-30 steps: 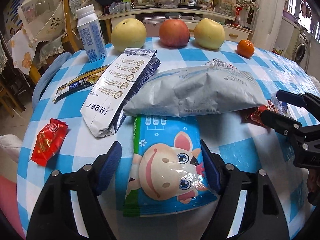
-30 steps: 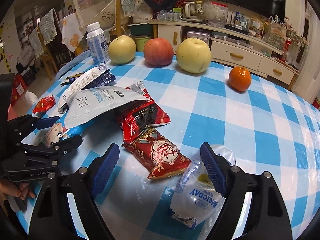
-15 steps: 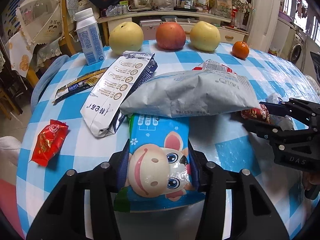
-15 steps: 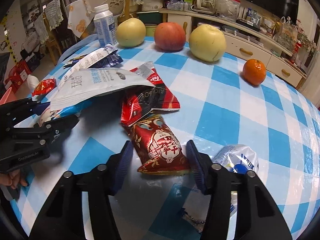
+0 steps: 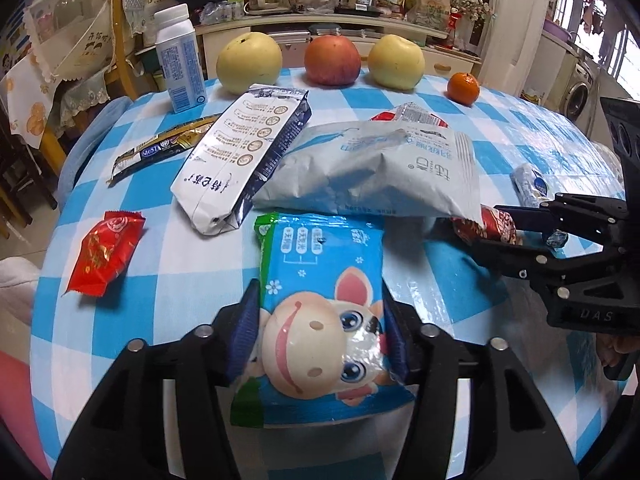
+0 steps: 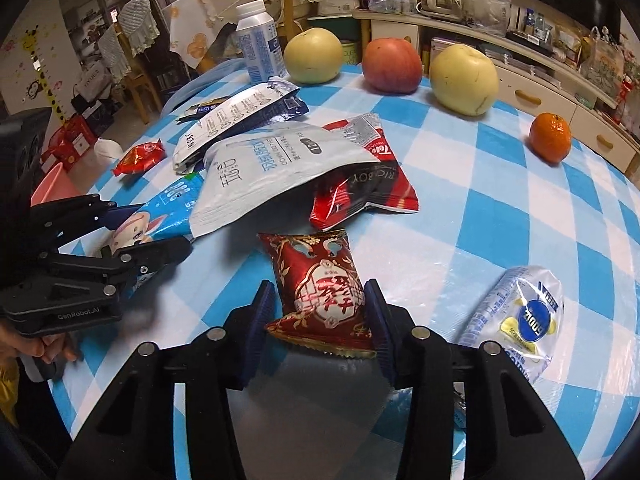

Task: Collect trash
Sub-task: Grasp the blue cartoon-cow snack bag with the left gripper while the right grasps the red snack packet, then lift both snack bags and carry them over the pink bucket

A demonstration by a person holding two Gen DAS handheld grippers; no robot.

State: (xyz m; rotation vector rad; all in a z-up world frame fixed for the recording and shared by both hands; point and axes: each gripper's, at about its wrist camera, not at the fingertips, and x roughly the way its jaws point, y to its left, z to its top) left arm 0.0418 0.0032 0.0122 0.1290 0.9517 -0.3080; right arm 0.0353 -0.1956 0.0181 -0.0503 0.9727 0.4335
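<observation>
On checked tablecloth [image 5: 192, 264], left tongs [image 5: 320, 334] clamped around cartoon wipes pack [image 5: 320, 300], right tongs [image 6: 318, 326] pinching red snack packet [image 6: 320, 284].

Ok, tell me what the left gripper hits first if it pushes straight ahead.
The left gripper, shut on the blue wet-wipes pack, would probably drive it into the grey bag just beyond, though depth is unclear.
</observation>
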